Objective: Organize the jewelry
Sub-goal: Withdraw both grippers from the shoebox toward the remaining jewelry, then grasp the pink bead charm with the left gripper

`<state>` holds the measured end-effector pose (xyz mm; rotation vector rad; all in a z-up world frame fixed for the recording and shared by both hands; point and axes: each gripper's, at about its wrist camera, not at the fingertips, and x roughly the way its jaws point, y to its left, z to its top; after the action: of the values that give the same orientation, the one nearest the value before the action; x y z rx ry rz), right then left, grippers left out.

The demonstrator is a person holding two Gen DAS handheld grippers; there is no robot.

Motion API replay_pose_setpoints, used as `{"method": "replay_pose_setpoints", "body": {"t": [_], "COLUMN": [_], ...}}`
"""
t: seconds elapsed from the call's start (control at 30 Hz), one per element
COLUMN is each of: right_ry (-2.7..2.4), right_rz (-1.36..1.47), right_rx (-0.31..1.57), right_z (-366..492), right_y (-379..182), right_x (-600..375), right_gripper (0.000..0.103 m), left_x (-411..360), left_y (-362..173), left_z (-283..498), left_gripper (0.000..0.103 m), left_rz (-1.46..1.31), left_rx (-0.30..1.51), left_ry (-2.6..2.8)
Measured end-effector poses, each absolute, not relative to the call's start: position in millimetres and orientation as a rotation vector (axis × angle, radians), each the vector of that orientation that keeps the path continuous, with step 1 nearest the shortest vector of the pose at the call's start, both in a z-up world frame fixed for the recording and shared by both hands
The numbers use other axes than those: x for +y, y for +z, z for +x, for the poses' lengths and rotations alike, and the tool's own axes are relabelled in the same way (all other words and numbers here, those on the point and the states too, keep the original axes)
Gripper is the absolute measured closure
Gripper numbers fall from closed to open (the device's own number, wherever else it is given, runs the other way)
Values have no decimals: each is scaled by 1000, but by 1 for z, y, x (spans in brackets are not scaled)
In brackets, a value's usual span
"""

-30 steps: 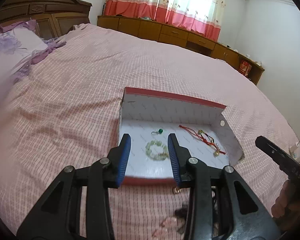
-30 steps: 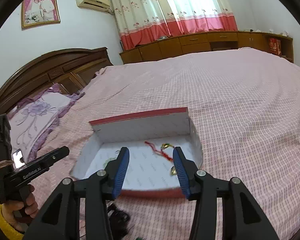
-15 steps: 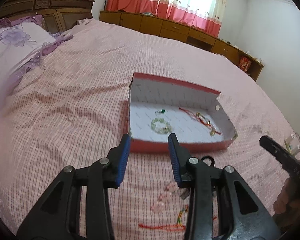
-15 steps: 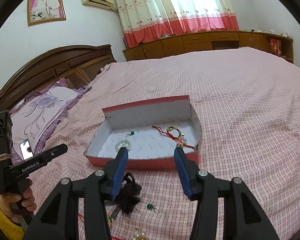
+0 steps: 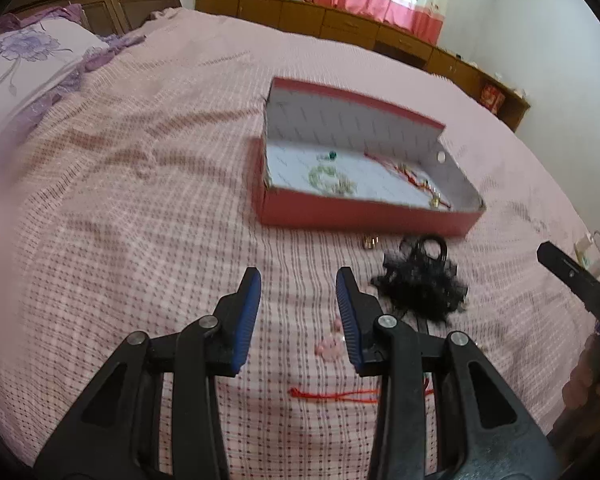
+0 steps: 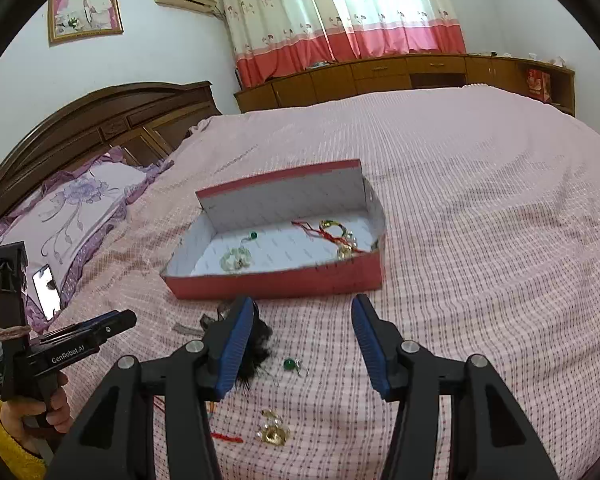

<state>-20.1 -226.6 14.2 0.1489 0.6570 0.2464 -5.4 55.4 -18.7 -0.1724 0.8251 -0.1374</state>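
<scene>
Bed (image 5: 140, 184): box (image 5: 360, 212) now farther off.
Grippers: left gripper (image 5: 298, 304), right gripper (image 6: 302, 340) pulled back, jaws apart, empty.
Next: loose pendant (image 6: 290, 365) exposed for pickup.

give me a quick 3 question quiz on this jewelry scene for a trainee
1. True or false: the red box on the bed is open.
2. Which lies outside the box, between the right gripper's fingers? A) green bead earring B) pale bead bracelet C) red cord bracelet
3. Is the left gripper holding anything?

Key: 1 true. 2 A. 3 No, it is open and holds nothing, above the pink beads.
</scene>
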Motion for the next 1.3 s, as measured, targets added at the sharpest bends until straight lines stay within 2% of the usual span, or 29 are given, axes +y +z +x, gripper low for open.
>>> {"method": "replay_pose_setpoints", "body": {"t": [0.77,0.83,0.9,1.3], "right_ry": [241,243,246,281], "right_rz": [190,192,195,171], "right_rx": [740,745,751,758], "right_z": [-17,-16,-15,-12], "right_y": [-18,-20,-21,-18], "right_x": [-235,-234,-233,-219], "right_gripper": [47,47,47,47], "left_x": [4,1,-1,27], "left_y": [-68,-70,-71,-51], "left_z": [11,14,18,10], "left_gripper": [73,78,91,93], "left_rz": [-57,-52,-50,-157], "left_rx": [932,925,919,860], "left_ry": [-215,-210,-209,-196]}}
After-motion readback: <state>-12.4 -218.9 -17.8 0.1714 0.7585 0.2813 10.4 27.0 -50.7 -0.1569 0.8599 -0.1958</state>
